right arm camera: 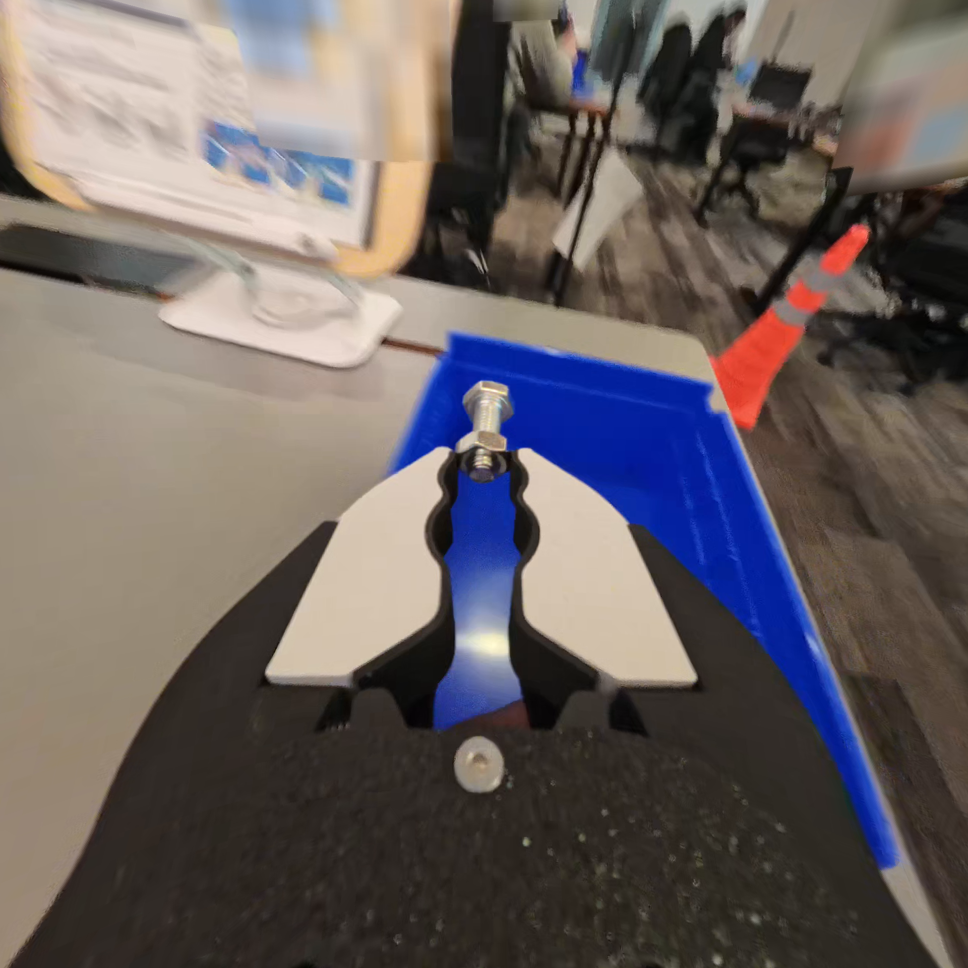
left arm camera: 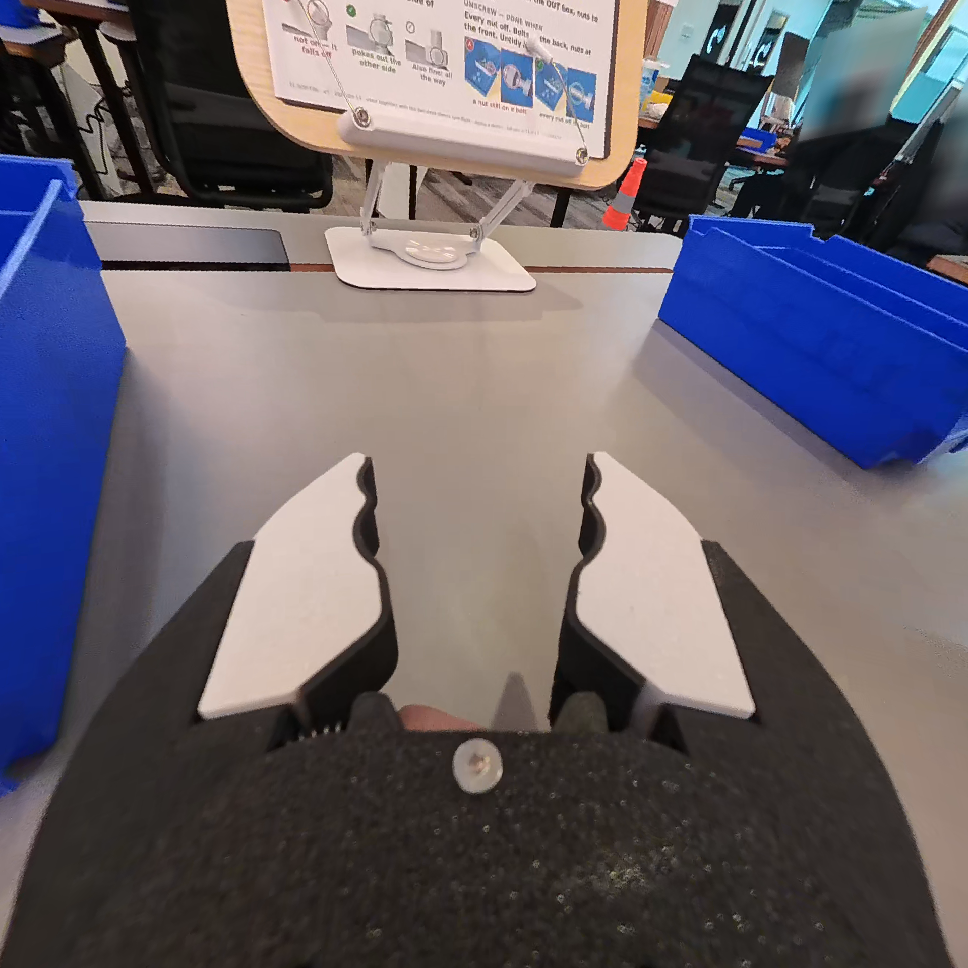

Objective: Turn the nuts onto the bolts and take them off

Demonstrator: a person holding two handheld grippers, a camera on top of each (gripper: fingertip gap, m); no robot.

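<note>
The bolt (right arm camera: 484, 432) stands out past the right gripper (right arm camera: 482, 461), pinched at its threaded end between the nearly closed tips, head farthest out. A nut (right arm camera: 481, 441) sits on the shank just ahead of the tips. Below and beyond them lies a blue bin (right arm camera: 733, 524), its far wall behind the bolt head and its long rim running along the table's right edge. The right view is blurred. The left gripper (left arm camera: 479, 471) holds nothing, jaws wide apart over bare grey table (left arm camera: 471, 377). Blue bins flank it, one (left arm camera: 52, 419) close left, one (left arm camera: 817, 345) farther right, with open table between. Straight ahead stands a sheet stand (left arm camera: 429, 256) near the far edge.
</note>
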